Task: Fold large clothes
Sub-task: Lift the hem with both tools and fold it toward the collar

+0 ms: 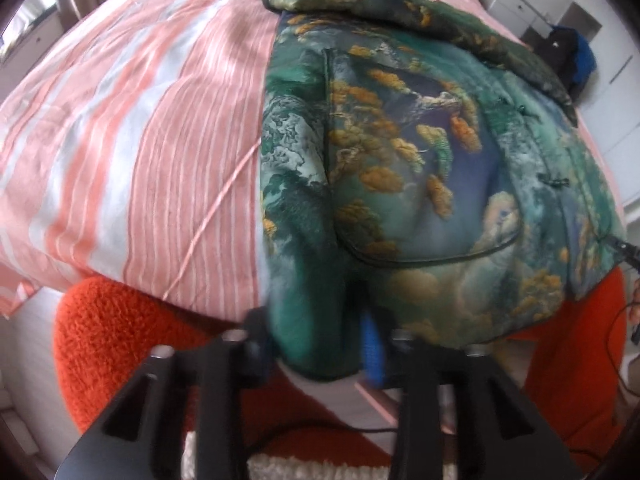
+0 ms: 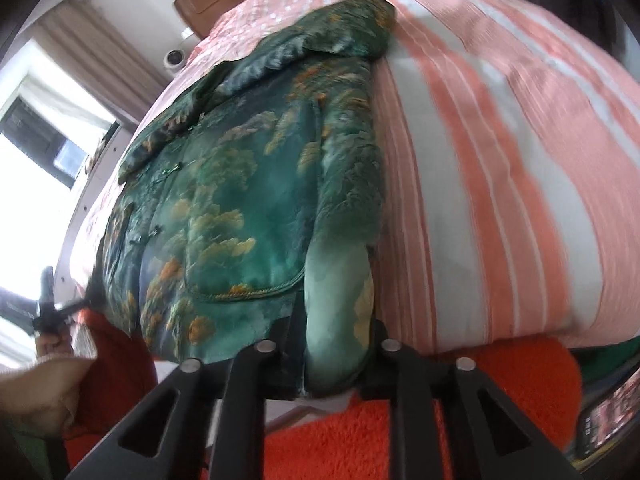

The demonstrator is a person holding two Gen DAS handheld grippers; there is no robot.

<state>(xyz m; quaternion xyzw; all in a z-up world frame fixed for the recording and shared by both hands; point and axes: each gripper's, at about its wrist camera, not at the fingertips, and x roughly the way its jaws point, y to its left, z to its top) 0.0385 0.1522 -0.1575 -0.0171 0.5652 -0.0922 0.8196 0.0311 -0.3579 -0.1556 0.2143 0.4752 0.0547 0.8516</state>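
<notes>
A large padded jacket point(image 1: 420, 168) of glossy green brocade, patterned with orange-gold clouds, pale grey rock shapes and patches of blue, is laid flat on a bed covered by a pink-and-white striped sheet point(image 1: 132, 152). Dark piping is seen along a curved patch pocket, small knotted fastenings run down the front, and a sleeve is folded across the upper part. The hem hangs over the near edge of the bed, above an orange fuzzy garment point(image 1: 108, 344) worn by the person. The left gripper point(image 1: 320, 354) is clamped on a thick fold of the hem's left corner, the cloth bulging between its fingers. The right gripper point(image 2: 334, 354) is likewise clenched on the pale green right corner. No writing or label can be read anywhere.
</notes>
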